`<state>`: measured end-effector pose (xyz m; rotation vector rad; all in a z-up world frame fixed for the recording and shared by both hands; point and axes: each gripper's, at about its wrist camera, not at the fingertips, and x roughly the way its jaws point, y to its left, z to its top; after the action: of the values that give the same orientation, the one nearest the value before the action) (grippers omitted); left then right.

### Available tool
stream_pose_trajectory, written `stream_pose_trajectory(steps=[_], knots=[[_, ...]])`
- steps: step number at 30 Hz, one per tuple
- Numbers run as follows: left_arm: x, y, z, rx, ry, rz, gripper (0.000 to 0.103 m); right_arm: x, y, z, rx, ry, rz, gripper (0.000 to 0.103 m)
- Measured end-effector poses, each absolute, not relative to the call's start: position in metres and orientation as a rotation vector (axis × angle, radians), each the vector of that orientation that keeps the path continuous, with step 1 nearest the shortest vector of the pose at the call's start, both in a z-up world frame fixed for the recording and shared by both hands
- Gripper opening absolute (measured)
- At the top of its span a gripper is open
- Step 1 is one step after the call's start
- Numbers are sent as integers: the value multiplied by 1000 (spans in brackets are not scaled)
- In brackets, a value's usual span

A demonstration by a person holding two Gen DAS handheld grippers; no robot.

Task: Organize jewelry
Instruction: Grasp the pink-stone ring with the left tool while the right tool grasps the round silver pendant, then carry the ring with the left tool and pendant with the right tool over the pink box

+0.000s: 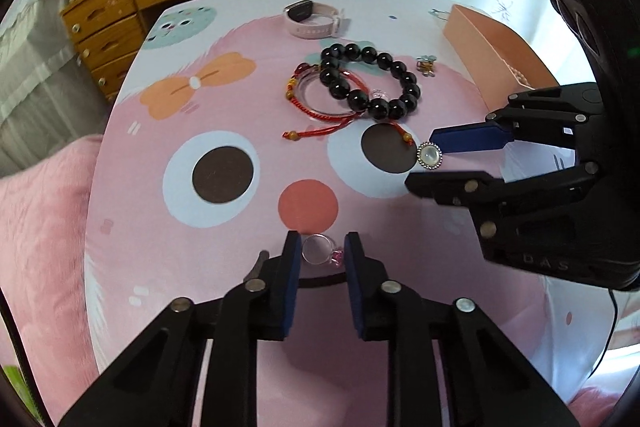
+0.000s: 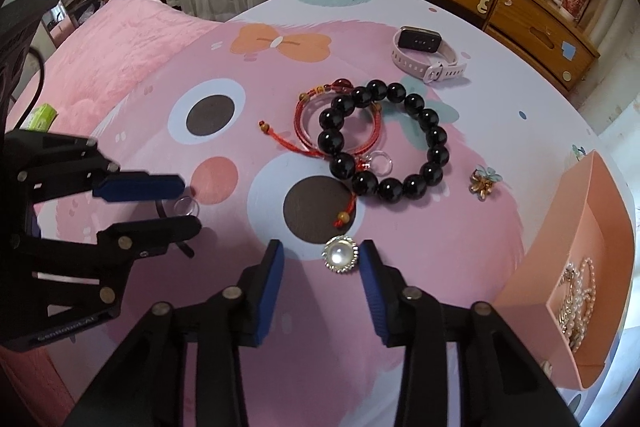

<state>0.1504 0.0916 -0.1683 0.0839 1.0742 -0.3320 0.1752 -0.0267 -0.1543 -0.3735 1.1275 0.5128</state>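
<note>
A clear ring with a pink stone (image 1: 318, 250) lies on the cartoon table mat (image 1: 224, 115), and my left gripper (image 1: 322, 247) is shut on it, both blue pads touching its sides. The right wrist view shows the same ring (image 2: 186, 206) between the left gripper's (image 2: 188, 205) fingers. A round pearl brooch (image 2: 340, 255) sits between the fingers of my right gripper (image 2: 320, 253), close to the right pad with a gap to the left pad, so that gripper is open. In the left wrist view the brooch (image 1: 430, 155) lies inside the right gripper (image 1: 424, 163).
A black bead bracelet (image 2: 438, 135), a red cord bracelet (image 2: 298, 115), a small clear ring (image 2: 380, 161) and a flower charm (image 2: 482, 181) lie mid-table. A pink watch (image 2: 420, 45) is farther back. A pink box (image 2: 592, 211) holding a pearl necklace (image 2: 576, 299) stands right.
</note>
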Motion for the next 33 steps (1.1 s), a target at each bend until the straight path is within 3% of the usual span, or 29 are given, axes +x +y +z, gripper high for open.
stream_pose_trajectory(steps=[3, 23, 33], knots=[[146, 92, -168, 55, 1082, -335, 19, 178, -27, -154, -362, 1127, 499, 18], [152, 84, -163, 19, 1094, -278, 18, 176, -40, -143, -334, 1112, 555, 18], [166, 61, -131, 1, 1011, -239, 18, 165, -71, -110, -326, 1044, 586, 18]])
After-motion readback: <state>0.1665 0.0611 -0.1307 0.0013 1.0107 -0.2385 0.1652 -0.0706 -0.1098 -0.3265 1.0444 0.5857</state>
